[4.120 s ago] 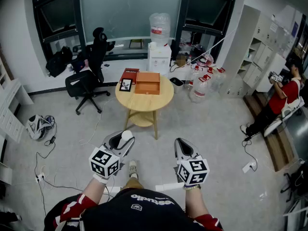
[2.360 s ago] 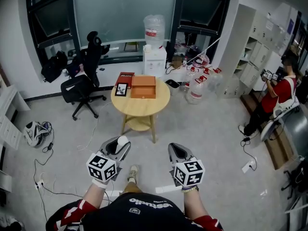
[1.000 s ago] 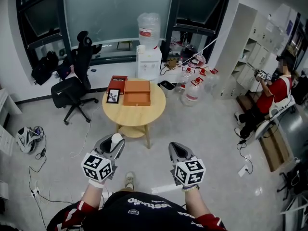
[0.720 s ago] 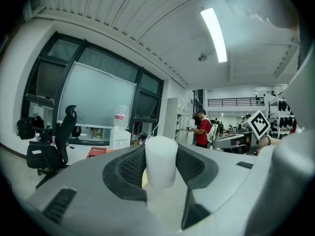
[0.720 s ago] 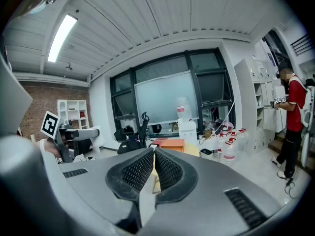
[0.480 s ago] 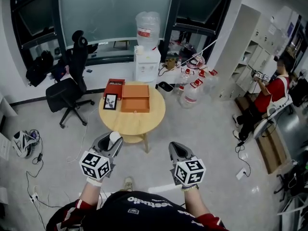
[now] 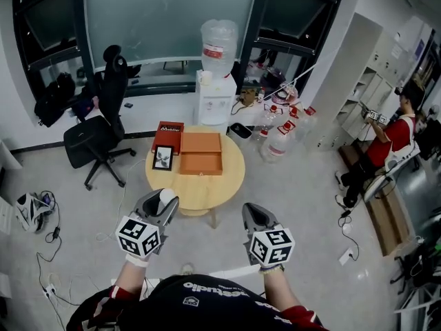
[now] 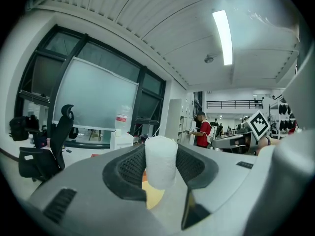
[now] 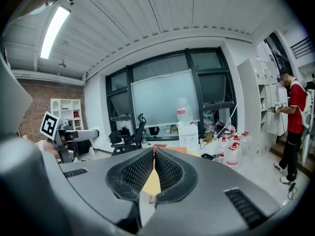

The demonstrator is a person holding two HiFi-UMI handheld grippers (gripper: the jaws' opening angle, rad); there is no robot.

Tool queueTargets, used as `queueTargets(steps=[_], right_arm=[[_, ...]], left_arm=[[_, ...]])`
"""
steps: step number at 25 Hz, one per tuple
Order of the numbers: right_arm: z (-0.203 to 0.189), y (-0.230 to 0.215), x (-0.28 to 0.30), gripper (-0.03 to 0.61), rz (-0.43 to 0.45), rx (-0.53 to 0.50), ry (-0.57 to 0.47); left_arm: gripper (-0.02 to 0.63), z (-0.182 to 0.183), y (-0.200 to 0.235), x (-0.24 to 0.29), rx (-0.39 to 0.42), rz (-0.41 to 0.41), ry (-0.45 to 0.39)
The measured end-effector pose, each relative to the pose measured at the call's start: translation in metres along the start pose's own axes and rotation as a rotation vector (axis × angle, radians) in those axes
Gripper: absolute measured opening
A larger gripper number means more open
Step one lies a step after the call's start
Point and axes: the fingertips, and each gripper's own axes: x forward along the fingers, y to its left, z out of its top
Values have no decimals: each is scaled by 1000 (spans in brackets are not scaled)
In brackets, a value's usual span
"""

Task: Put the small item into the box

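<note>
In the head view a round wooden table (image 7: pixel 195 185) stands ahead. On it an orange box (image 7: pixel 202 153) lies open, with a red box (image 7: pixel 167 133) and a small picture frame (image 7: pixel 163 157) to its left. My left gripper (image 7: pixel 160 201) hangs short of the table's near edge. It is shut on a small white cylinder (image 7: pixel 166 196), which stands upright between the dark pads (image 8: pixel 161 161). My right gripper (image 7: pixel 255 213) is level with it to the right, shut, with nothing between its pads (image 9: pixel 154 155).
A black office chair (image 7: pixel 96 129) stands left of the table. A water dispenser (image 7: pixel 216 81) is behind it and several water bottles (image 7: pixel 282 133) are at the back right. A person in red (image 7: pixel 391 140) sits at the far right. A bag and cables (image 7: pixel 31 205) lie on the floor at left.
The table and box have drawn closer in the head view as both grippers travel toward them. The white cylinder stays held in the left gripper.
</note>
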Motion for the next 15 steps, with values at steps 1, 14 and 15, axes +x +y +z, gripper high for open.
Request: queueTargets(steps=[1,14,15], right_arm=[[3,3,8,35,2,-3,-3],[33,32,107,35,16,-55,-8],[35,33,111,35,15,-58,-8]], left_arm=[[184,1,7,3,0,0,-3],[184,13,90,26,-18,-5,-39],[184,13,95,27,-19,-6,-40]])
